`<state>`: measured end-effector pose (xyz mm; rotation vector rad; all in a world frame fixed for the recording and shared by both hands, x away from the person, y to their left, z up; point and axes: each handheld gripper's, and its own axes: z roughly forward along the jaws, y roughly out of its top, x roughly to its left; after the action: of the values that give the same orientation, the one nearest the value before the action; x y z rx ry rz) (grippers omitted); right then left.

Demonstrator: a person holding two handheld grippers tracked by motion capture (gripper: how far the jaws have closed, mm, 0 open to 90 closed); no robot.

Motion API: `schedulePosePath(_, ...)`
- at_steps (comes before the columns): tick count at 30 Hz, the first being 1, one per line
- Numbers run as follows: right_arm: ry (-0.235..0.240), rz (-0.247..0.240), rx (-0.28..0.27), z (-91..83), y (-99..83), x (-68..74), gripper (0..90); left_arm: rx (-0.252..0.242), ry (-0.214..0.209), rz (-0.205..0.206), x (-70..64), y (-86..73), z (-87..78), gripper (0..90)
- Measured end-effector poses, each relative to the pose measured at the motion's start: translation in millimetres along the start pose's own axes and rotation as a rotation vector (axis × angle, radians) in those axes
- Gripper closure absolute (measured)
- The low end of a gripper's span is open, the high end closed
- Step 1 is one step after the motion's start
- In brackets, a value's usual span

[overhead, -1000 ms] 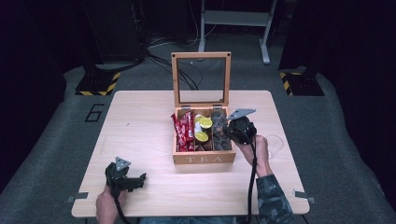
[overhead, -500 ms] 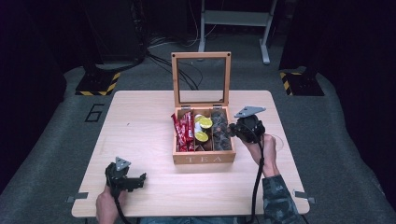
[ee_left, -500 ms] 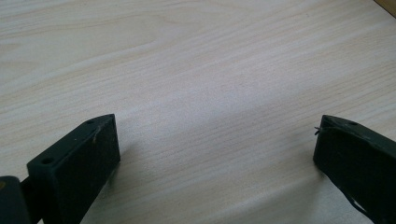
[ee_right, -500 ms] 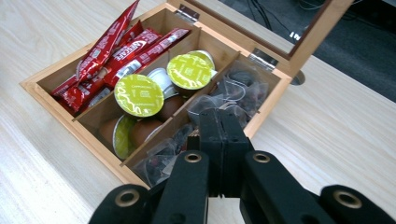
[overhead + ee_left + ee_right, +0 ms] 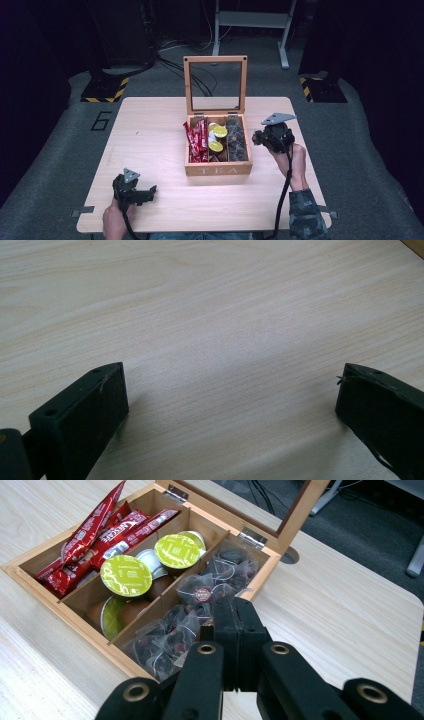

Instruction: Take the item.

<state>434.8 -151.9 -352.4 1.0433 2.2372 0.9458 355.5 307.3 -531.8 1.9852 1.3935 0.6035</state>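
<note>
A wooden tea box stands open mid-table, its glass lid upright at the back. Inside are red sachets on the left, green-lidded capsules in the middle and dark tea bags on the right. My right gripper hovers just right of the box, jaws pressed together with nothing visible between them. In the right gripper view the gripper points at the tea bags, beside the capsules and sachets. My left gripper rests open near the front left, over bare wood.
The light wooden table has bare wood left of the box and along the front. Its right edge lies close behind my right hand. Beyond the table are a dark floor, cables and a metal stand.
My right gripper has drifted to the right, from over the box's right compartment to just outside its right wall. The left gripper has stayed put.
</note>
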Motion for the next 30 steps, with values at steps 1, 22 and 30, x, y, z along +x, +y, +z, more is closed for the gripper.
schedulePosePath(1, -0.007, -0.005, -0.001, -2.2, -0.8, -1.9, 90.0, 0.0, 0.0, 0.0, 0.0, 0.0, 0.0, 0.2)
schedulePosePath(22, -0.095, 0.078, 0.005, -26.3, -30.2, -33.6, 90.0, 0.0, 0.0, 0.0, 0.0, 0.0, 0.0, 0.2)
schedulePosePath(30, -0.132, 0.106, 0.04, -28.6, -40.3, -43.9, 90.0, 0.0, 0.0, 0.0, 0.0, 0.0, 0.0, 0.2)
